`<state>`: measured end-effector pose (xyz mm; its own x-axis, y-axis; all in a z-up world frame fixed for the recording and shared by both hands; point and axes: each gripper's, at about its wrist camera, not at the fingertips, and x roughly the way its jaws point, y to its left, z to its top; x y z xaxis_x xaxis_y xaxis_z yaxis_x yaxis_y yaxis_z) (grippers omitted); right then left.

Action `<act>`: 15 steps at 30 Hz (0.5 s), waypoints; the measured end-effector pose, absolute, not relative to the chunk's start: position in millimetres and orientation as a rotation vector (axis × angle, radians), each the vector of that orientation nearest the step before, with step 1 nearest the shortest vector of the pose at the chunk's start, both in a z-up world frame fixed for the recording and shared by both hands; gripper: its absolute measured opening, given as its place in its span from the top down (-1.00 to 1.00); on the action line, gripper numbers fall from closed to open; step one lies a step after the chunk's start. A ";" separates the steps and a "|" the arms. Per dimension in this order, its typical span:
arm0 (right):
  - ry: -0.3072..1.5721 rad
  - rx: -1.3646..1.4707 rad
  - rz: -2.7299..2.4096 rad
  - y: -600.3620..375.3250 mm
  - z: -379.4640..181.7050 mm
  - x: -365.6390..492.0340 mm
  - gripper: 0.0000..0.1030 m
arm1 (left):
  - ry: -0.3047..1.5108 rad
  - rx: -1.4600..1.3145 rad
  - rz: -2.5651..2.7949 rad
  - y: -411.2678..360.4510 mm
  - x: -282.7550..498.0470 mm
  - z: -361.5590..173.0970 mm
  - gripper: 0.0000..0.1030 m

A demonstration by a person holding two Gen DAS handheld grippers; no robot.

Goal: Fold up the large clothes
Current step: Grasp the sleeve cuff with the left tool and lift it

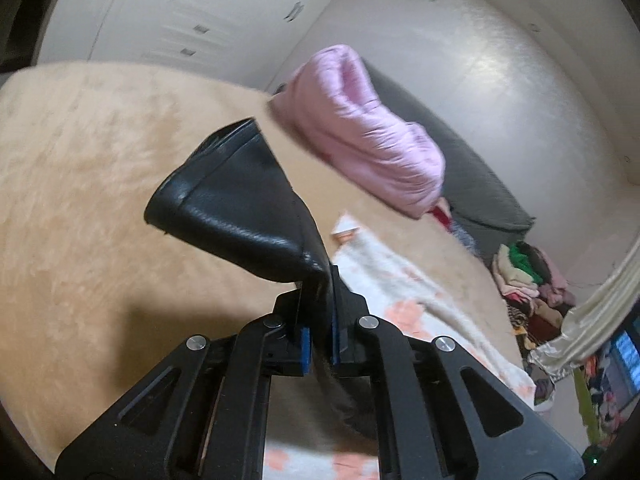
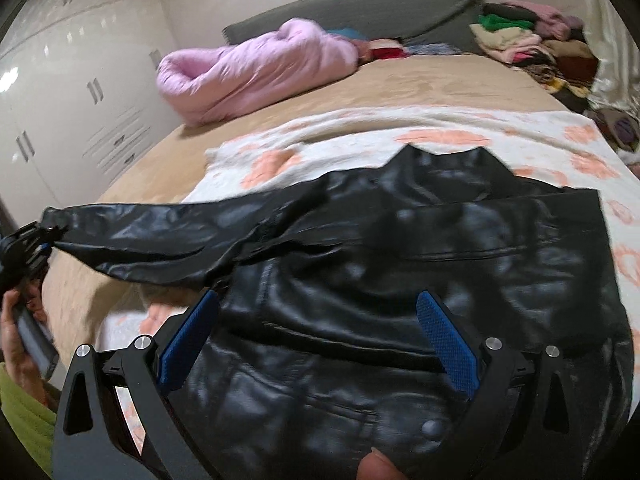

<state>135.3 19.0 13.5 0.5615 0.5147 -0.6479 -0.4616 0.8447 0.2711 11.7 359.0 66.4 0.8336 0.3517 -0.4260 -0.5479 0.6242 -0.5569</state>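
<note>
A black leather jacket lies spread on a white blanket with orange flowers on the bed. Its left sleeve stretches out to the left. My left gripper is shut on the sleeve's cuff and holds it up above the bed; it also shows at the far left of the right wrist view. My right gripper is open, its blue pads spread just above the jacket's body near a pocket.
A rolled pink quilt lies at the bed's far side by a grey headboard. A pile of mixed clothes sits at the far right. White wardrobes stand left of the tan bedcover.
</note>
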 end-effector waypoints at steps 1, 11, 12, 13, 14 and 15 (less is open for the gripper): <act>0.784 0.096 0.564 9.7 14.5 136.6 -0.91 | 0.285 -0.717 0.513 353.3 15.3 74.4 0.98; 0.751 0.225 0.501 -54.9 25.5 140.4 -0.91 | 0.257 -0.536 0.346 264.8 61.5 147.5 0.98; 0.745 0.234 0.500 -59.9 27.3 140.1 -0.91 | 0.259 -0.522 0.327 255.1 66.3 151.7 0.98; 0.735 0.245 0.495 -67.2 29.3 139.7 -0.91 | 0.264 -0.508 0.304 244.8 71.3 155.7 0.98; 0.729 0.254 0.489 -72.7 30.6 139.2 -0.91 | 0.273 -0.487 0.278 231.4 79.6 160.3 0.98; 0.725 0.264 0.485 -77.6 31.7 139.6 -0.91 | 0.279 -0.469 0.256 219.5 86.0 163.6 0.98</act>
